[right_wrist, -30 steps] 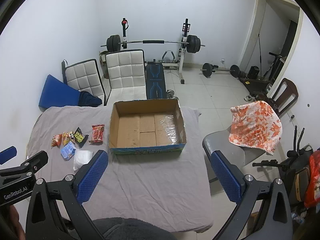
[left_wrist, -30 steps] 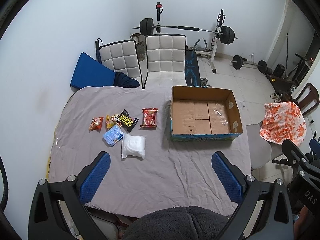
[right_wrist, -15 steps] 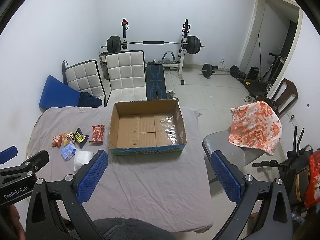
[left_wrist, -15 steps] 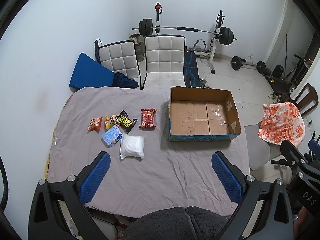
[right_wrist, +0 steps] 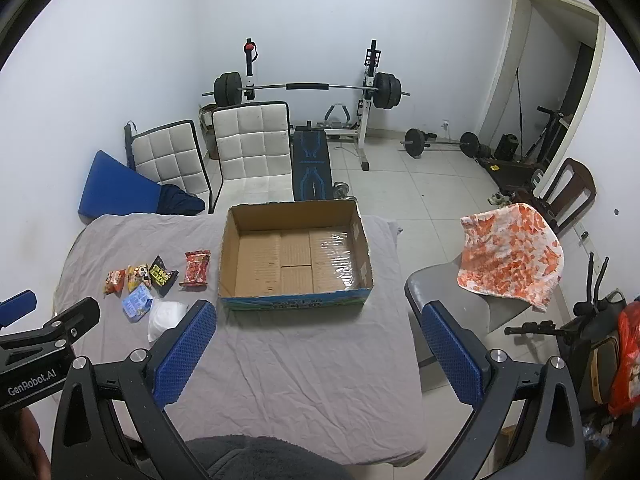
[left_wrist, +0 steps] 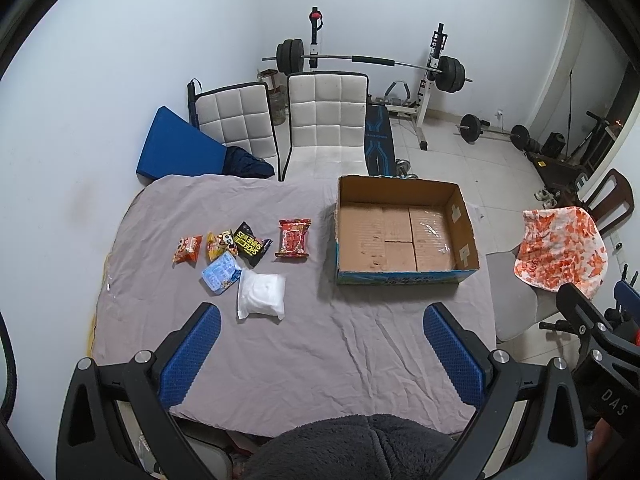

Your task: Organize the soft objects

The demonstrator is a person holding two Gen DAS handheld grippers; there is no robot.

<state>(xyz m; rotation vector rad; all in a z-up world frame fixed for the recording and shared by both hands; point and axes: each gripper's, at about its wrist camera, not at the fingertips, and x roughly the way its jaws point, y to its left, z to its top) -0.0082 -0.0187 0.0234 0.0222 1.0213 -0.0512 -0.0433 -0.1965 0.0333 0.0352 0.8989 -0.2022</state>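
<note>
Several soft packets lie on the grey-clothed table (left_wrist: 304, 344): a white pouch (left_wrist: 262, 294), a light blue packet (left_wrist: 221, 278), a red packet (left_wrist: 294, 238), a black packet (left_wrist: 250, 242), a yellow packet (left_wrist: 218, 244) and an orange packet (left_wrist: 187, 249). An empty open cardboard box (left_wrist: 404, 232) stands to their right; it also shows in the right wrist view (right_wrist: 296, 256). My left gripper (left_wrist: 322, 354) is open and empty, held high over the table's near edge. My right gripper (right_wrist: 320, 354) is open and empty, further right, near the box front.
Two white chairs (left_wrist: 320, 120) and a blue cushion (left_wrist: 176, 148) stand behind the table. A barbell rack (right_wrist: 308, 88) is at the back wall. A grey chair with an orange-white cloth (right_wrist: 512, 256) is to the right. My dark fleece sleeve (left_wrist: 360, 448) is at the bottom.
Both views shifted only slightly; the left gripper drifted a little. Nothing on the table moved and both grippers stayed open.
</note>
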